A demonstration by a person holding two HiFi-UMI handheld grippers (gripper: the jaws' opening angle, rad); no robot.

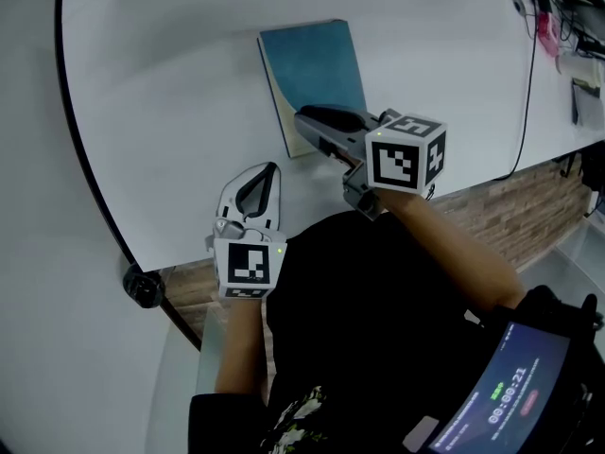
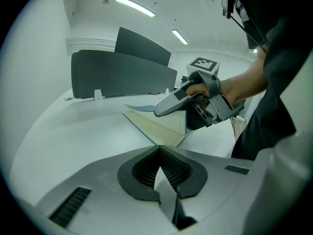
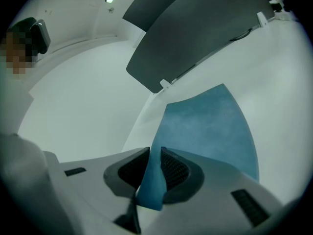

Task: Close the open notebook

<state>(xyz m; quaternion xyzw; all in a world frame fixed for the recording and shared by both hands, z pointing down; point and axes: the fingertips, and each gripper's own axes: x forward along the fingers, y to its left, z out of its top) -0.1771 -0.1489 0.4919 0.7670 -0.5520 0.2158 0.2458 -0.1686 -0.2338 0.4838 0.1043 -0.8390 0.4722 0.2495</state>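
The notebook (image 1: 317, 69) lies on the white table (image 1: 170, 83) with its blue cover (image 3: 205, 126) facing up and nearly flat. Cream pages (image 2: 156, 126) show under the cover's raised near corner. My right gripper (image 1: 304, 116) reaches over that corner. Its jaws (image 3: 155, 153) stand slightly apart, so it is open, with the cover's edge loosely between the pads. The left gripper view shows the right gripper (image 2: 159, 111) from the side, above the pages. My left gripper (image 1: 269, 170) rests over bare table near the front edge, left of the notebook. It is shut (image 2: 160, 151) with nothing in it.
Dark curved panels (image 2: 117, 75) stand along the table's far side. Cables (image 1: 544, 17) and small items lie at the back right. The table's curved edge (image 1: 104, 216) runs close to my left gripper. A person (image 3: 19, 53) is at the far left.
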